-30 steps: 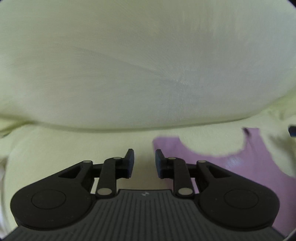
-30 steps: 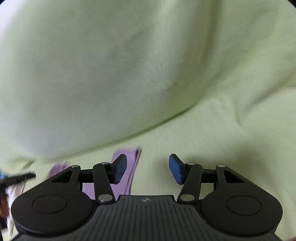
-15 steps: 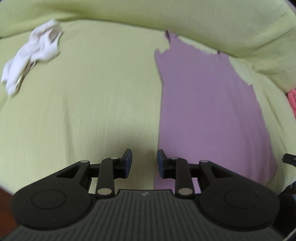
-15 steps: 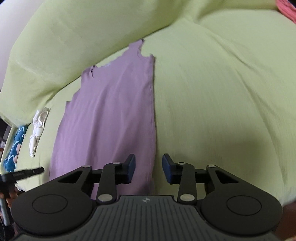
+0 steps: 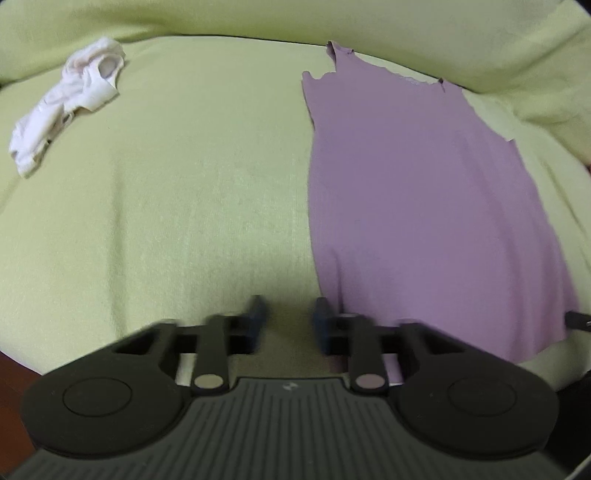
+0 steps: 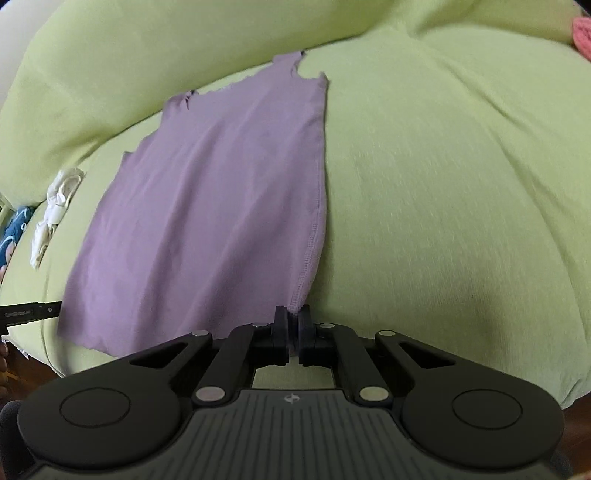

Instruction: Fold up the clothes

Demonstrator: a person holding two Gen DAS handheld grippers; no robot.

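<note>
- One-sided hold is the biggest risk. The right gripper is pinched shut on the lower right hem corner of the purple top, which lies flat mid-frame. The left gripper, jaws apart, blurred and empty, sits over bare cover just left of the hem. A lift now would likely skew the top.
- Smaller risk: so thin a pinch could slip.
- The soft green cover fills both views.
- A white garment lies crumpled at upper left.
- A pink scrap shows at the upper right edge.
</note>
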